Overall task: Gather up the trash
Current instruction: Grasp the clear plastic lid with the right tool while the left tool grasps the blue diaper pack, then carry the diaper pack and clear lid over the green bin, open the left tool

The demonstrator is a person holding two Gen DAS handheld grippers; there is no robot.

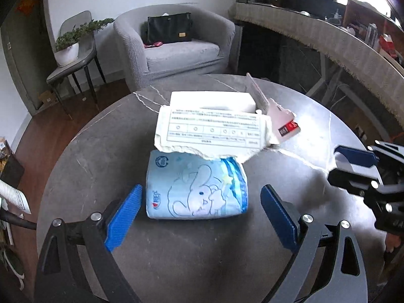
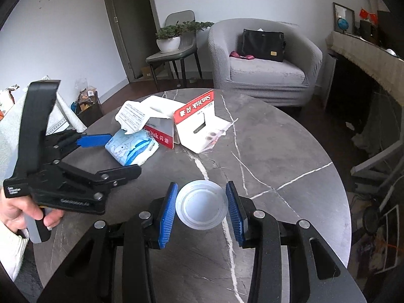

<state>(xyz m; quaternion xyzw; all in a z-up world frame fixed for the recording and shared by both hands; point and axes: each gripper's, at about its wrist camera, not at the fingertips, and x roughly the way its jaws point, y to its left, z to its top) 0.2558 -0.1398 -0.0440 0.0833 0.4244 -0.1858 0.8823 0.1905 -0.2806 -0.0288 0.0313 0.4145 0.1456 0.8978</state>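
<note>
A blue tissue pack with a rabbit drawing lies on the round grey table, between the open blue pads of my left gripper, which do not touch it. A torn white box with a printed label lies partly on the pack's far end. Red and white SanDisk card packaging stands behind it. My right gripper is shut on a clear plastic lid, its pads against both edges. The tissue pack also shows in the right wrist view.
A grey armchair with a black bag stands behind the table. A chair with a potted plant is to its left. A long covered counter runs on the right. The left gripper shows in the right wrist view.
</note>
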